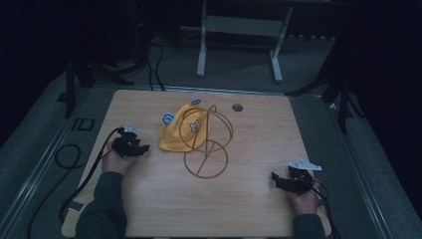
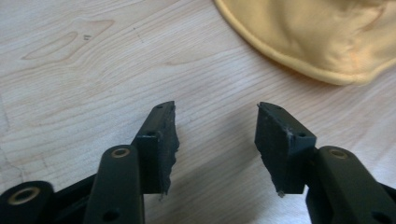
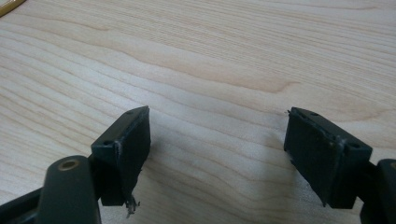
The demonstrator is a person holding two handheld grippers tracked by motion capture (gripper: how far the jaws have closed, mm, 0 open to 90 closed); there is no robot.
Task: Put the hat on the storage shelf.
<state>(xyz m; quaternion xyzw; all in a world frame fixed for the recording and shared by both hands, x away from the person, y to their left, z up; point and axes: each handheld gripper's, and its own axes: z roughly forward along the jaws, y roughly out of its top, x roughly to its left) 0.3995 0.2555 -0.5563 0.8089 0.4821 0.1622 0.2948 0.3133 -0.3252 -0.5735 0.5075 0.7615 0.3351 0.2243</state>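
We see the yellow cloth hat (image 1: 183,133) lying at the centre of the wooden worktop (image 1: 249,199), draped against a gold wire stand (image 1: 206,144). Our left gripper (image 1: 144,148) rests just left of the hat, fingers released; our right gripper (image 1: 274,178), lower right, is released too.

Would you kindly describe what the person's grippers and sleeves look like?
Both the left gripper and the right gripper are black, with two blocky jaws and brass-coloured pivot holes. Each carries a pale grey three-cornered plate and trails a black cable. The person wears dark grey-green sleeves.
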